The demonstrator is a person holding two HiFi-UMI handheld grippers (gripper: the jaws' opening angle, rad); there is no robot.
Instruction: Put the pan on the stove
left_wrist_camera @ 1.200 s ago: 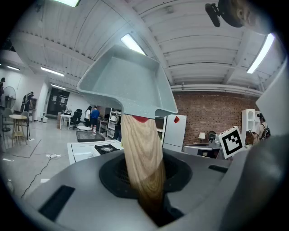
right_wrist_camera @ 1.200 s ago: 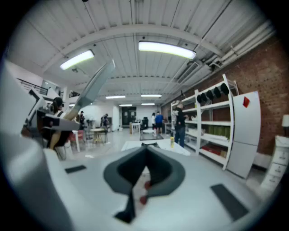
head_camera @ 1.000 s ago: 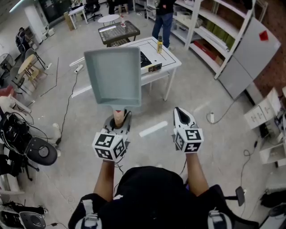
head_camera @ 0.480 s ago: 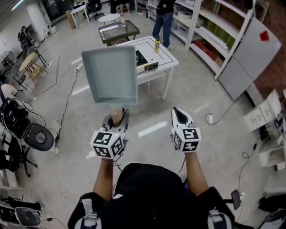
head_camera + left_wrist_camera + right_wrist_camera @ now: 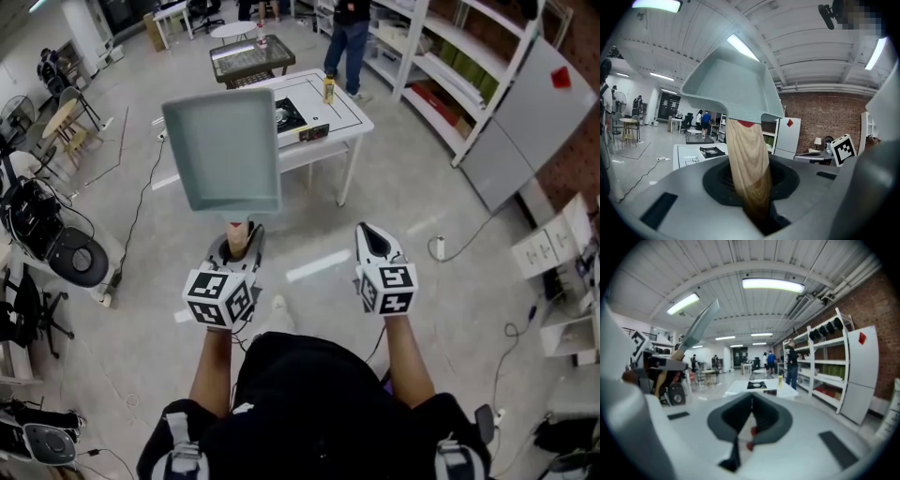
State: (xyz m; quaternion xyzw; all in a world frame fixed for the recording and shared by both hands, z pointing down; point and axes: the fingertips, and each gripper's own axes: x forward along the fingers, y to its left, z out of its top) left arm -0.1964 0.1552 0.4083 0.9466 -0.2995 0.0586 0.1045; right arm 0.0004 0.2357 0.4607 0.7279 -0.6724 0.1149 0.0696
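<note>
Left gripper point(image 5: 235, 247) clamped on the pan's wooden handle point(image 5: 238, 234) — in the left gripper view the handle sits deep between the jaws, gripped on both sides. Pan point(image 5: 225, 150) is in the air at 12 o'clock from that gripper: grey, square, open side facing the head camera, touching nothing else. Right gripper point(image 5: 373, 234) at 3 o'clock of the left one, level with it, well apart — jaws closed together, nothing in them. Both point away from the person's body.

Stove point(image 5: 289, 114) is at 1 o'clock from the pan on a white table point(image 5: 349, 120), partly hidden behind the pan's right edge. Yellow bottle point(image 5: 329, 89) stands at the table's far edge, 1 o'clock of the stove. A person point(image 5: 351, 36) stands beyond the table at 12 o'clock, white shelves point(image 5: 450, 70) at their 3 o'clock.
</note>
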